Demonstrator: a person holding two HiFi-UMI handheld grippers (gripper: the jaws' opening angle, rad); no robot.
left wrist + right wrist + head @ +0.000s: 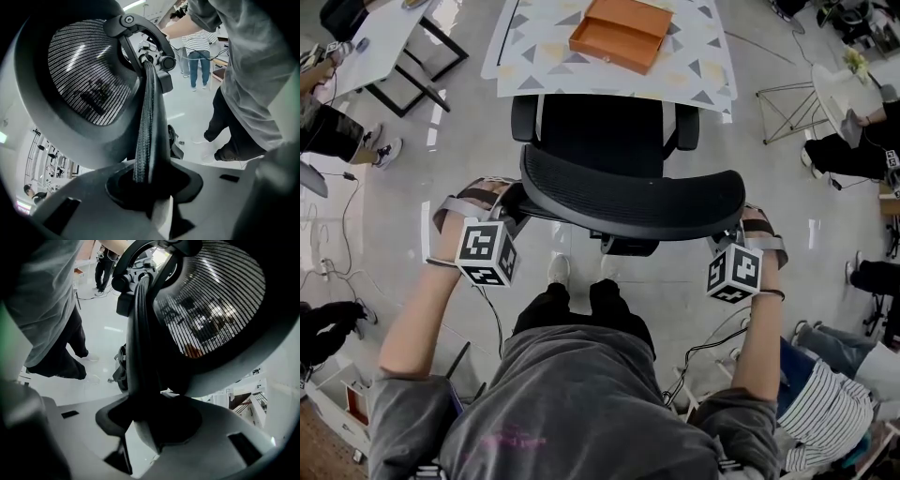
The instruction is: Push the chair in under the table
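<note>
A black office chair (609,141) with a mesh backrest (633,195) faces the white table (534,56) with grey and yellow triangles; its seat front lies at the table's near edge. My left gripper (508,204) is shut on the backrest's left end, and my right gripper (733,239) on its right end. In the left gripper view the backrest's padded rim (146,122) runs down between the jaws of the left gripper (152,183). The right gripper view shows the frame edge (140,348) wedged in the right gripper (154,418), with mesh (211,301) above.
An orange box (622,33) lies on the table. A second white table (384,33) stands at the far left and a wire stand (787,108) at the right. Seated people (328,127) (853,150) flank the scene. Cables (703,347) trail over the floor.
</note>
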